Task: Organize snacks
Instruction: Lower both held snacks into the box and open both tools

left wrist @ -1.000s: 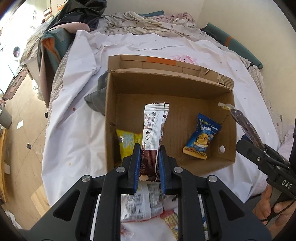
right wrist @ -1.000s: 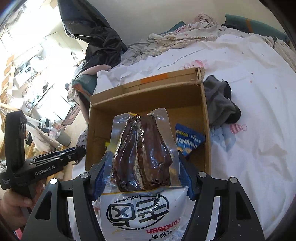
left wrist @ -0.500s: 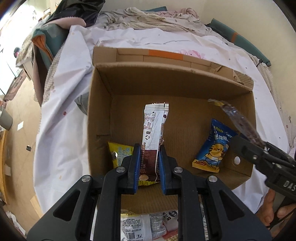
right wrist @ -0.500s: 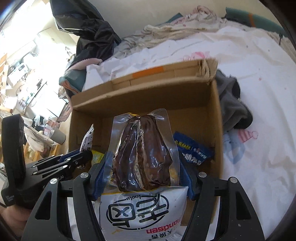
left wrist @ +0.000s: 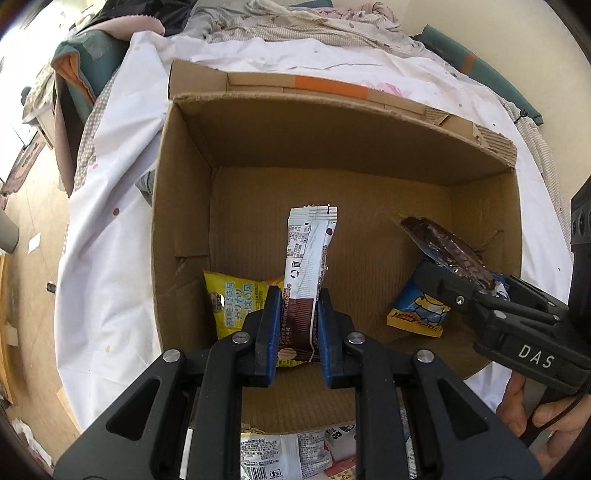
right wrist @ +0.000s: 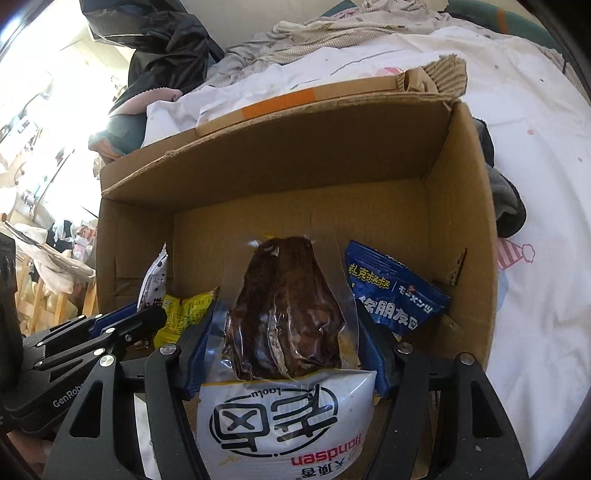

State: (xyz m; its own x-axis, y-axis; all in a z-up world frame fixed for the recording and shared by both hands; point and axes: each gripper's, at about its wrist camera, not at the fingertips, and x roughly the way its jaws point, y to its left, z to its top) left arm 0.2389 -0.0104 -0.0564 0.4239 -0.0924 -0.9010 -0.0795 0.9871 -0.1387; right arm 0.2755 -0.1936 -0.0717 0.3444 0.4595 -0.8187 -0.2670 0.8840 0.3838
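Note:
An open cardboard box (left wrist: 184, 206) (right wrist: 458, 206) stands on a white bedsheet. My left gripper (left wrist: 297, 325) is shut on a long white-and-brown snack bar (left wrist: 308, 251) and holds it inside the box. My right gripper (right wrist: 284, 354) is shut on a clear-and-white pack of dark brown meat (right wrist: 284, 310), also over the box; it shows at the right in the left wrist view (left wrist: 443, 247). A yellow snack bag (left wrist: 236, 302) (right wrist: 184, 310) and a blue snack bag (left wrist: 417, 314) (right wrist: 391, 291) lie on the box floor.
More snack packets (left wrist: 280, 454) lie on the sheet in front of the box. A grey cloth (right wrist: 502, 199) lies against the box's outer side. Piled bedding (left wrist: 295, 22) and dark clothes (right wrist: 162, 48) lie behind. The bed edge and wooden floor (left wrist: 29, 229) are at the left.
Both grippers have moved forward and down with their snacks, from in front of the box to inside it. The box looms larger in both views.

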